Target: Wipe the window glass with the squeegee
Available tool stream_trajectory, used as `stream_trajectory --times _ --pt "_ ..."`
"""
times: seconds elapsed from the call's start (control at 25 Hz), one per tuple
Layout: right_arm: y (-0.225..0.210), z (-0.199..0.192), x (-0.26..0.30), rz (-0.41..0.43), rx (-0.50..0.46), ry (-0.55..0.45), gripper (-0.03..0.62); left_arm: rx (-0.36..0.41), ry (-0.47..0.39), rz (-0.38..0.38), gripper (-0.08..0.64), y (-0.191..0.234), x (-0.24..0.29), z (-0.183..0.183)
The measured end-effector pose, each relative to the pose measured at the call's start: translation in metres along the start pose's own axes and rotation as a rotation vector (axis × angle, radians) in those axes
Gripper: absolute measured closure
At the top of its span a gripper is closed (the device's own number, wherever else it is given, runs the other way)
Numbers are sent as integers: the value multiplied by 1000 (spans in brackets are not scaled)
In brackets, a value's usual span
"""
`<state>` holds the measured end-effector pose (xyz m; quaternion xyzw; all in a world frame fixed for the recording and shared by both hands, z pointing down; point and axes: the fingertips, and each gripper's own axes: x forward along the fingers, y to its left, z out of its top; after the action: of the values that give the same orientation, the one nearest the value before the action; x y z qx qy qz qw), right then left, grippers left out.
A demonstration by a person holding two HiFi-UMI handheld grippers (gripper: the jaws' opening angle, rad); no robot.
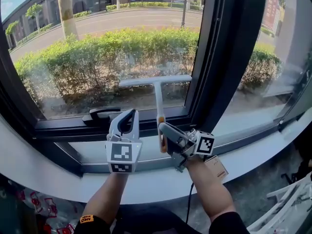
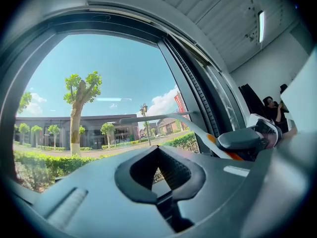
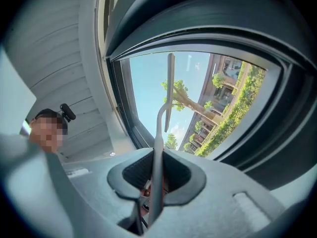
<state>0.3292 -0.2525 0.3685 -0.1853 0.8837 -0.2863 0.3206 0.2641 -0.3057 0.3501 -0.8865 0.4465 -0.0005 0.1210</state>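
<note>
Squeegee (image 1: 157, 82) stands upright with its blade against the lower glass (image 1: 97, 48), its handle clamped in the right hand-held gripper (image 1: 162, 126). Left hand-held gripper (image 1: 129, 114) hangs just beside it, jaws together and empty.

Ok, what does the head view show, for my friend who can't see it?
The right gripper holds a squeegee by its handle, with the blade up against the window glass. The left gripper is beside it, jaws shut on nothing. Through the glass are green bushes and a road.
</note>
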Motion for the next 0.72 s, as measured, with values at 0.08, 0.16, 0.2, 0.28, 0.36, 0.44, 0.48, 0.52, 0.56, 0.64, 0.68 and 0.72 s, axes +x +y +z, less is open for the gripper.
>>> stream_trajectory --times 0.08,0.16,0.2,0.28,0.36,0.44,0.48,0.52,0.56,0.64,0.68,0.72 --pt "-12 -10 -9 -31 7 6 546 -9 11 -3 548 -2 -3 -10" --pt "-16 -19 -16 -36 35 3 546 -14 22 -8 548 -7 -6 -20" --pt "-16 -23 -18 -35 53 0 546 -17 27 -12 549 -10 -7 -24" --pt "-22 -30 -25 -45 75 -2 546 -41 35 -20 548 -17 -9 -31" --pt "-28 -36 -29 -59 87 -1 546 -74 41 -24 548 -20 -10 -37" --pt "-33 -41 -33 -69 96 -1 546 -84 51 -27 548 -22 -11 -44" --pt "-35 -44 -36 -73 102 -1 546 -85 56 -28 548 -23 -12 -47" --pt "-38 -47 -38 -78 108 -2 546 -81 62 -29 548 -24 -12 -51" --pt "-40 -50 -41 -84 115 -3 546 -70 67 -31 548 -24 -13 -56" --pt "-45 -55 -46 -94 129 -6 546 -43 79 -34 548 -25 -15 -65" --pt "-47 -58 -49 -98 136 -7 546 -40 85 -35 548 -25 -16 -69" --pt "-49 -60 -51 -101 141 -9 546 -47 91 -35 548 -26 -17 -71"
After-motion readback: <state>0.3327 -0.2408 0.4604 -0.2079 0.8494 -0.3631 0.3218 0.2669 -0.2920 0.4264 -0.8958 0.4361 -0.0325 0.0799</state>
